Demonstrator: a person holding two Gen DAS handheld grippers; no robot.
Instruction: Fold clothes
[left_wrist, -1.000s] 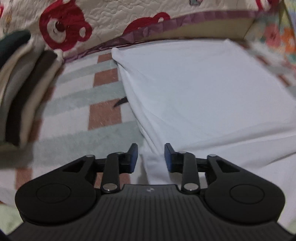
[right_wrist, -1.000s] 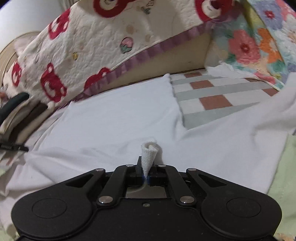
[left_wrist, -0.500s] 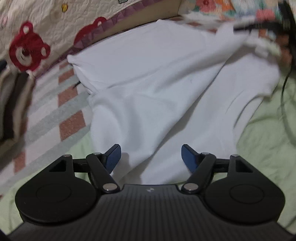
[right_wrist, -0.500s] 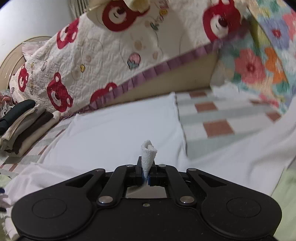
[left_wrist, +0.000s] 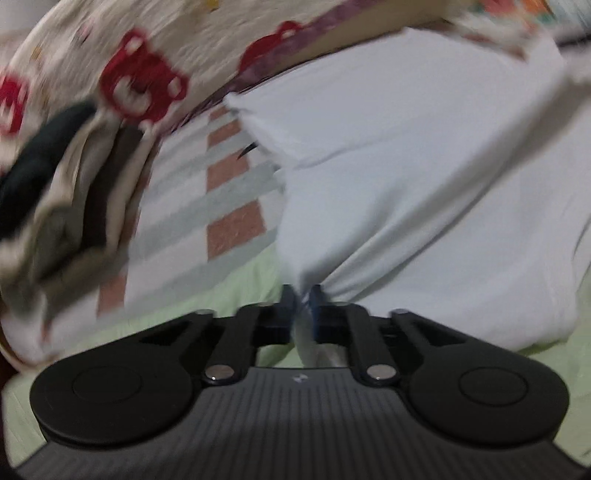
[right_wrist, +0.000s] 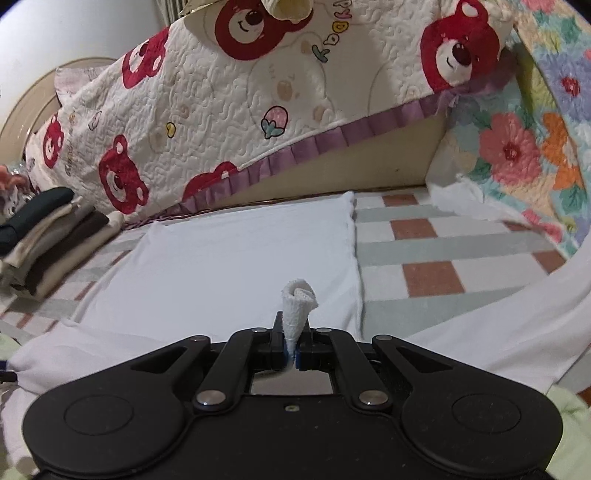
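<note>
White garment (right_wrist: 236, 266) (spread ahead) pinched in both grippers.

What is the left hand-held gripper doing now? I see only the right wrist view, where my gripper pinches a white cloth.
Observer: The left hand-held gripper is shut on the white garment, on an edge near the green sheet.
Operator: Is something lying beside that garment on the left?
Observer: Yes, a thin dark item pokes out from under its left edge; the view is too blurred to say what it is.
Operator: Is the cloth flat near the left gripper?
Observer: No. It bunches into folds that run toward the fingers.
</note>
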